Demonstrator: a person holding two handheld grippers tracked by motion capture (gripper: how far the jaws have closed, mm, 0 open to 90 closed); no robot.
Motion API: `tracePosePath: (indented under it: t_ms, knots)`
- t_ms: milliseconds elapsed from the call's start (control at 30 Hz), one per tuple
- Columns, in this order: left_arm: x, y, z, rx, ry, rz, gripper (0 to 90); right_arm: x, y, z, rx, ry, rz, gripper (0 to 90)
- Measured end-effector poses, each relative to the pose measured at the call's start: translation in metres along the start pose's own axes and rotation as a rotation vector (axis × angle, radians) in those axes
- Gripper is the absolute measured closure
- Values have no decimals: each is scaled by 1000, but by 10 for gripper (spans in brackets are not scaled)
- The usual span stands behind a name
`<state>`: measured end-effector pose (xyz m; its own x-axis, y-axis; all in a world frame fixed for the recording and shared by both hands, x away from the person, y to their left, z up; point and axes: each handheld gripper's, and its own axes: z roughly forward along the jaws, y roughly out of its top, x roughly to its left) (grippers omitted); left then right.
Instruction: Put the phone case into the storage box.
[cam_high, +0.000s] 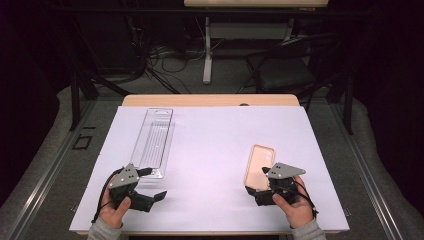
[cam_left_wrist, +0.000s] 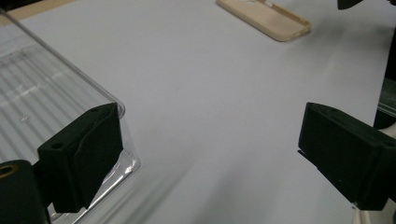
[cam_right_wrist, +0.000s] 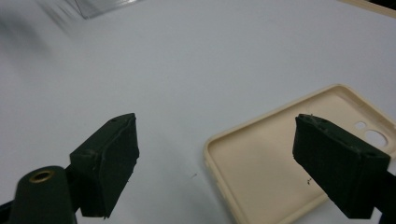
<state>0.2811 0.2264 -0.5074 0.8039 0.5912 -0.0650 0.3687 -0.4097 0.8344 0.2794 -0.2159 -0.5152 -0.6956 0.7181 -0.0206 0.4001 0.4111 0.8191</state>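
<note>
High view: on the white table (cam_high: 210, 150), the left gripper (cam_high: 152, 184) spreads its jaws wide beside the near corner of a clear tray (cam_high: 153, 141), holding nothing. The right gripper (cam_high: 257, 186), equally wide, straddles the near edge of a beige phone case (cam_high: 257, 162) without gripping it.

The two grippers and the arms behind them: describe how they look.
Both the left gripper and the right gripper are black, with two blocky jaws, a grey three-cornered plate on top and a trailing black cable. Each hand's wrist wears a grey sleeve.
</note>
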Motion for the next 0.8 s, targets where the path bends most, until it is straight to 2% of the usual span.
tracePosePath:
  t_ms: [100, 200, 333, 500, 567, 800]
  knots:
    - [4, 3, 0, 29, 13, -52, 67, -1, 4, 2, 60, -30, -19, 130]
    - [8, 7, -1, 63, 31, -94, 67, -6, 9, 3, 116, -25, 1, 92]
    - [13, 14, -7, 75, 45, -116, 67, -14, 16, 1, 157, -33, 17, 75]
    - [20, 26, -13, 96, 56, -129, 67, -29, 24, 0, 210, -29, 85, 73]
    - [24, 31, -13, 104, 59, -137, 67, -35, 26, 0, 246, -35, 89, 68]
    - [41, 45, -10, 123, 27, -193, 67, -52, 31, 3, 346, -12, 146, 50]
